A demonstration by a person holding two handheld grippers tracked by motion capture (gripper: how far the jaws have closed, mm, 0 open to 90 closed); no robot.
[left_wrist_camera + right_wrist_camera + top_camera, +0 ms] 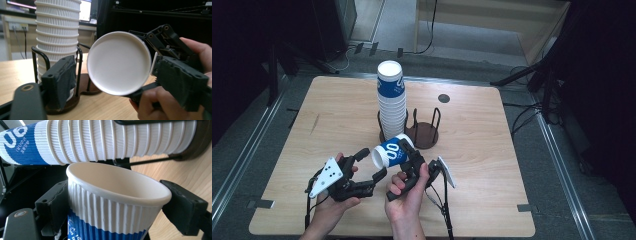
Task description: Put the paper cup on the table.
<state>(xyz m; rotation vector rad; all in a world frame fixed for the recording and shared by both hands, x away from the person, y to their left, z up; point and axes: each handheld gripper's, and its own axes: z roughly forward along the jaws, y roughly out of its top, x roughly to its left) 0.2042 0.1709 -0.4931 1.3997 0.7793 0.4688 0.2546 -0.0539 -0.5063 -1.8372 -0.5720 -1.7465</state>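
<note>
A blue-and-white ribbed paper cup point(389, 152) lies on its side in the air over the table's front middle, mouth turned to the left. My right gripper point(408, 156) is shut on it, and in the right gripper view point(119, 205) a black pad presses each side of the cup point(112, 195). My left gripper point(373, 164) stands open just left of the cup's mouth. In the left gripper view point(117, 77) the white inside of the cup point(118, 62) faces the camera; the left pad point(60, 77) is apart from the rim.
A tall stack of the same cups point(391, 95) stands in the left bay of a black wire holder on a dark round base point(424, 136); its right bay holds nothing. A small dark disc point(443, 98) lies behind. Bare wood spreads left and right.
</note>
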